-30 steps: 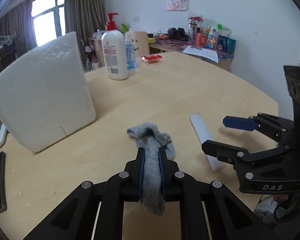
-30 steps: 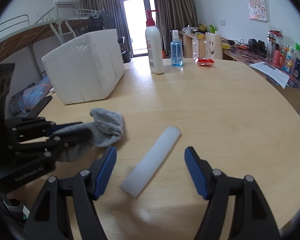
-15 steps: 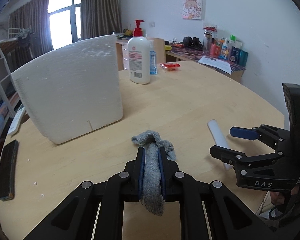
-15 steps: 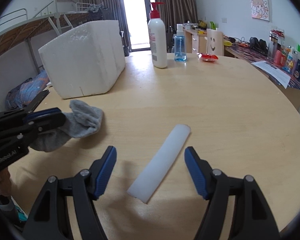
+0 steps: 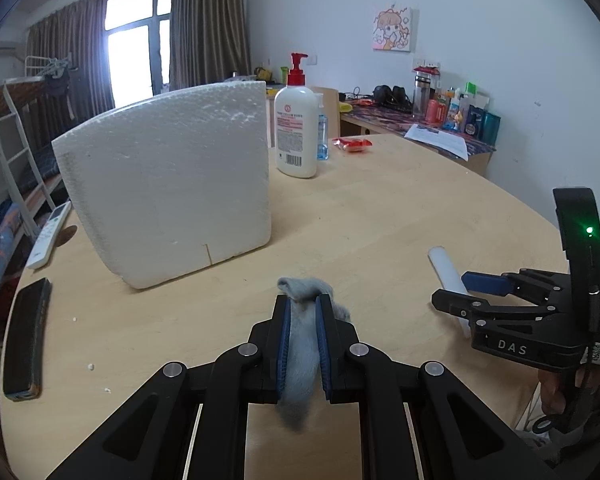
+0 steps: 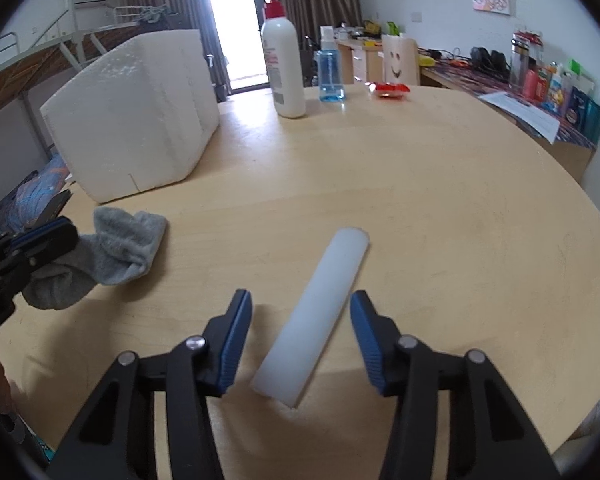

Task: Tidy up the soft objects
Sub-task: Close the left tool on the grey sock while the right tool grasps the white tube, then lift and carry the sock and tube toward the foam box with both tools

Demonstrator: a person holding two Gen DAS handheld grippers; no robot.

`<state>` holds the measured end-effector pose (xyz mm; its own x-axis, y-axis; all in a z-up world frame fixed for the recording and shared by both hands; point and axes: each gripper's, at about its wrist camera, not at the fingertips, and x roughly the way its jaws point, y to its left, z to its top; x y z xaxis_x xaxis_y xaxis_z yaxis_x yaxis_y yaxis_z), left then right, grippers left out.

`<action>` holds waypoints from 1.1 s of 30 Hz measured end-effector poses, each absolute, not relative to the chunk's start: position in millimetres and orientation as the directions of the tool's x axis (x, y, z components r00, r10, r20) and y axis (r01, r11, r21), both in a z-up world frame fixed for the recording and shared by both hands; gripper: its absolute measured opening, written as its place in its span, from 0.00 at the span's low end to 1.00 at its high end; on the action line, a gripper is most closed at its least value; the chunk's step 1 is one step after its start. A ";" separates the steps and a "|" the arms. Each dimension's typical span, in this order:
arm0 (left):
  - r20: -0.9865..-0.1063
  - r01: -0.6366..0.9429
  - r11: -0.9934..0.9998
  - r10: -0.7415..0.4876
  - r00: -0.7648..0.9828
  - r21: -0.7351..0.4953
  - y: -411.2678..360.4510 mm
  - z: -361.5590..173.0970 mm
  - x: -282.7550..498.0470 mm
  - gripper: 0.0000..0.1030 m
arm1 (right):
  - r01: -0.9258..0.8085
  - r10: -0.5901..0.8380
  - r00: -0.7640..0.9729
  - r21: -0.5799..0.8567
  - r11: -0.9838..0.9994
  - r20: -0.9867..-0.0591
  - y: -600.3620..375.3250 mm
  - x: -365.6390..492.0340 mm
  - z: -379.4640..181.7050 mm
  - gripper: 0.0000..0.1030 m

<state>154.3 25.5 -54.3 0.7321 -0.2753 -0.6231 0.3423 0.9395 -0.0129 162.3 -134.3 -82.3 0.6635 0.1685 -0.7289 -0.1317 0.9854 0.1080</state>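
Only the left wrist view shows a white remote control [image 5: 48, 236] and a dark phone [image 5: 26, 340] at the wooden table's [image 5: 380, 208] left edge; only the right wrist view shows the grey sock's [image 6: 112, 256] full crumpled spread. The left gripper [image 5: 302, 334] is clenched on that sock, which is soft and fuzzy, bunched between the blue pads, its toe end drooping just over the table in front of the white foam box [image 5: 168, 184]. The right gripper [image 6: 300, 336] has just been closing; its fingers straddle a white foam stick [image 6: 320, 312] lying flat on the table, not yet pressing it. The stick's near end is hidden behind that gripper in the left view.
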 end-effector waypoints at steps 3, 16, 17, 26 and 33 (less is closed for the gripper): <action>-0.620 0.346 0.938 -0.281 0.733 -0.017 28.0 -54.3 153.2 0.14 | -0.112 0.152 0.665 0.103 0.988 -0.731 -131.1 161.4 -81.5 0.48; -0.660 0.384 0.923 -0.297 0.690 -0.014 22.7 -66.3 151.8 0.14 | -0.071 0.120 0.683 0.099 0.993 -0.721 -135.4 159.9 -77.7 0.20; -0.662 0.385 0.923 -0.295 0.689 -0.011 21.9 -67.0 151.6 0.14 | -0.073 0.121 0.689 0.097 0.993 -0.715 -135.9 158.7 -75.8 0.18; -0.690 0.377 0.926 -0.272 0.671 0.001 21.4 -75.3 157.0 0.15 | -0.071 0.130 0.689 0.112 0.991 -0.713 -142.0 159.0 -73.1 0.17; -0.700 0.364 0.931 -0.245 0.671 0.023 20.9 -81.2 159.9 0.57 | -0.069 0.136 0.679 0.122 0.990 -0.721 -143.6 161.3 -76.3 0.18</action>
<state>159.9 20.9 -81.2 0.6707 -0.2451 -0.7000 0.3640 0.9311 0.0228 161.3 -143.6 -76.3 0.6789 0.1362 -0.7215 -0.0692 0.9901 0.1217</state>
